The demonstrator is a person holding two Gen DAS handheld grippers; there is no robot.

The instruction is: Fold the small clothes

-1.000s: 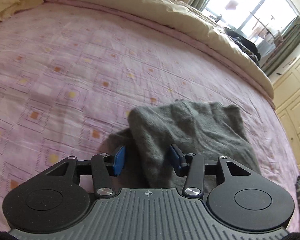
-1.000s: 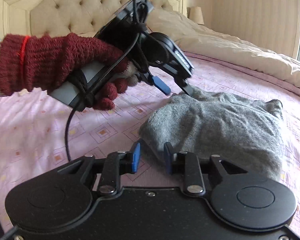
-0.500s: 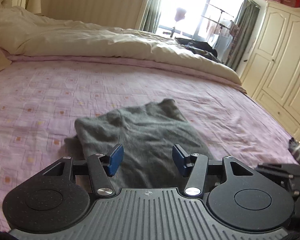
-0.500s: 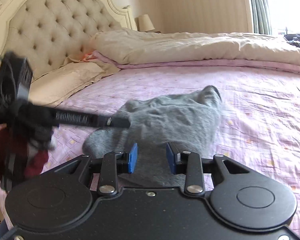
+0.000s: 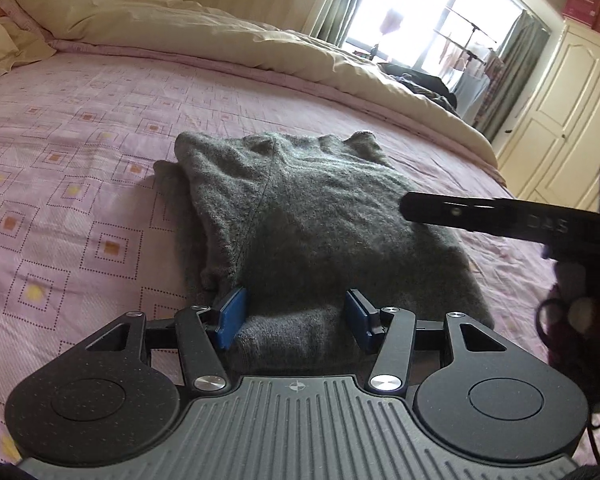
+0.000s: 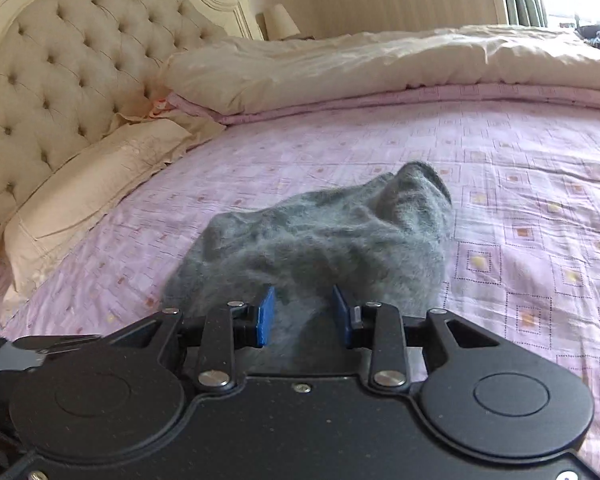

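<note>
A grey woolly garment lies folded on the pink patterned bed sheet; it also shows in the right wrist view. My left gripper is open, its blue pads straddling the garment's near edge. My right gripper is open, its blue pads on either side of the garment's near end. The other gripper's black finger reaches over the garment's right side in the left wrist view.
A cream duvet is bunched along the far side of the bed. A tufted headboard and pillow stand to the left. Cream wardrobes and a window lie beyond the bed.
Both grippers have swung round and come down lower at the garment's near edge. The right gripper's finger now reaches over the garment in the left view. Both stay open.
</note>
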